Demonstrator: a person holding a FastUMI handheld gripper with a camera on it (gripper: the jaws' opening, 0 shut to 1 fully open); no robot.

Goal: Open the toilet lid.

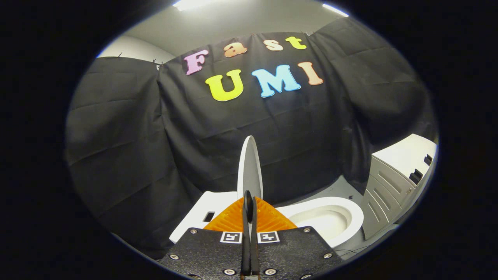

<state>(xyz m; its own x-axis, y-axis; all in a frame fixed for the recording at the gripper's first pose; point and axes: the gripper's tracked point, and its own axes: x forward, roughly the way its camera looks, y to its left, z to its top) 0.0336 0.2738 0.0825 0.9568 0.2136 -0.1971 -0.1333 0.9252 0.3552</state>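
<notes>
White toilet lid (250, 167) raised upright, edge-on, above open bowl (330, 219), ahead of gripper (249, 206)

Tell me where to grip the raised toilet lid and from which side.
Grip the toilet lid by its thin edge, coming edge-on from the front as the tongs do now: it stands upright above the bowl, its rim slim enough to pinch between the closed fingers.

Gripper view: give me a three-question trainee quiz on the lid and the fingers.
1. True or false: the toilet lid stands raised, seen edge-on.
2. What does the gripper hold? A) nothing B) the lid's edge C) a cabinet handle
3. What lies open beside the lid, towards the white cabinet?

Key: 1 true. 2 B; the fingers sit closed on the thin lid edge. 3 the toilet bowl.
</notes>
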